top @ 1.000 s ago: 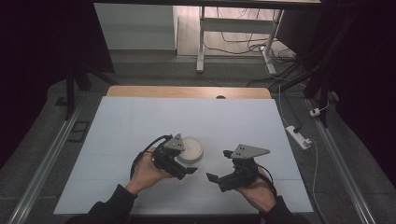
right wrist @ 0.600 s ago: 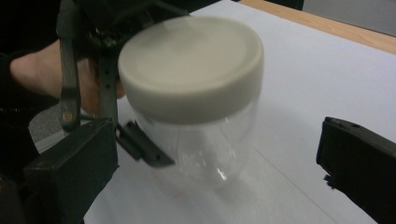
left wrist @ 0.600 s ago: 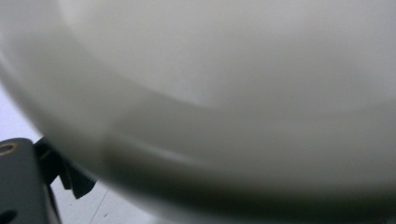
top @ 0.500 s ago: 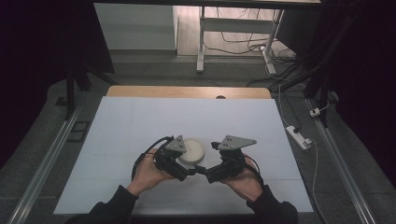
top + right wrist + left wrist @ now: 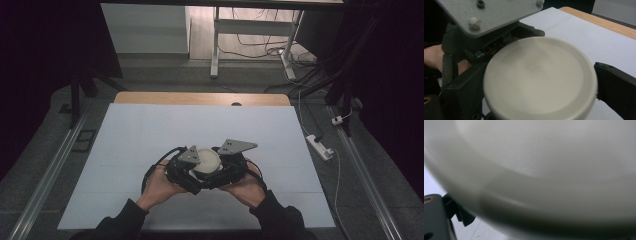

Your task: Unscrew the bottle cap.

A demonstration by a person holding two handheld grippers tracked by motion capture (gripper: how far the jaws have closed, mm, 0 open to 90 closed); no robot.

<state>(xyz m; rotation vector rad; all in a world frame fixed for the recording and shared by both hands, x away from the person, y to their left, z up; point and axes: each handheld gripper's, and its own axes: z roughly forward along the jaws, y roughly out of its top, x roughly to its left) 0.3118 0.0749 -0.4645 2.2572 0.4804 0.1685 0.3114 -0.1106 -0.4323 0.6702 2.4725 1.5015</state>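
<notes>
Thing: round white lid (image 5: 206, 161), held between both grippers above the tabletop (image 5: 150, 135), near its front edge.
Left gripper (image 5: 192, 170): jaws appear clamped on the lid's left rim.
Right gripper (image 5: 226, 167): jaws spread, flanking the lid, 1 jaw just beside its rim.
Axis: none, round; flat face tilted up.

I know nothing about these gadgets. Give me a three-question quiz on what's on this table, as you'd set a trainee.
1. What round thing sits between the two grippers?
2. True or false: the right gripper is far from the left gripper, at the table's far edge.
3. The sheet covering the table is: A red, B white, C green?

Key
1. A white lid-like disc, flat side up.
2. False: both meet at the disc, near the person's side.
3. B.
</notes>
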